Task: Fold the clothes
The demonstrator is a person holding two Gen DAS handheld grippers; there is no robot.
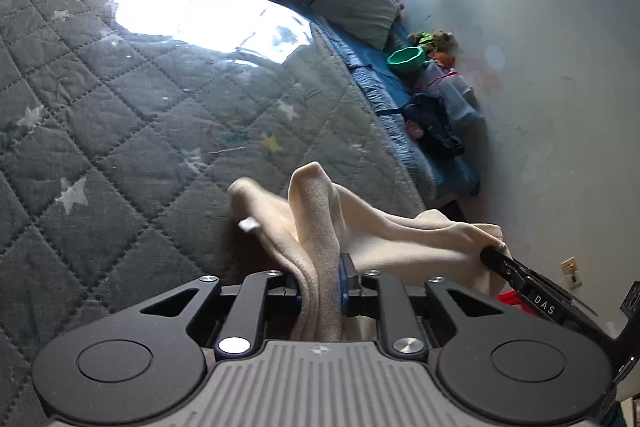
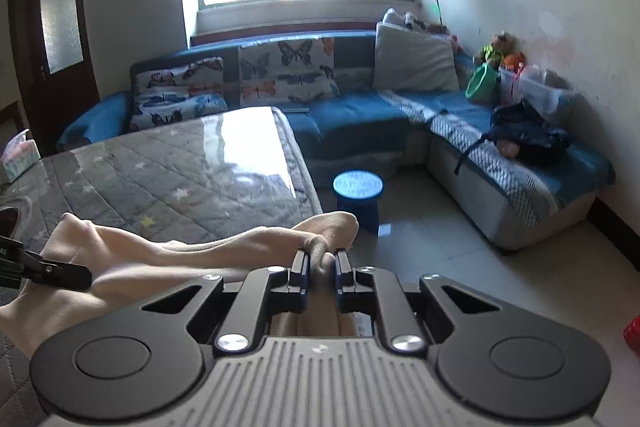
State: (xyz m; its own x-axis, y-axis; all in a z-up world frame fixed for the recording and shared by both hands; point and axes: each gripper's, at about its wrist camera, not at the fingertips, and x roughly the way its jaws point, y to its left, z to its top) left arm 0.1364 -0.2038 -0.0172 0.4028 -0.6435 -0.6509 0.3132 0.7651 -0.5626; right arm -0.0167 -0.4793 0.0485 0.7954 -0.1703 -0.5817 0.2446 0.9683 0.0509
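A cream fleece garment (image 1: 384, 231) hangs bunched between my two grippers, above the near edge of a grey quilted table (image 1: 120, 99). My left gripper (image 1: 322, 281) is shut on a thick fold of it. My right gripper (image 2: 322, 263) is shut on another bunched edge of the same garment (image 2: 168, 255). In the left wrist view the right gripper's black fingers (image 1: 500, 261) pinch the cloth at the right. In the right wrist view the left gripper's fingers (image 2: 60, 273) show at the left edge. A small white label (image 1: 248, 225) sticks out of the cloth.
The quilted table (image 2: 160, 171) has glare from the window. A blue corner sofa (image 2: 360, 119) holds butterfly cushions, a green bowl (image 2: 482, 83) and a dark bag (image 2: 528, 135). A blue round stool (image 2: 358, 195) stands on the tiled floor. A tissue box (image 2: 18, 155) sits at far left.
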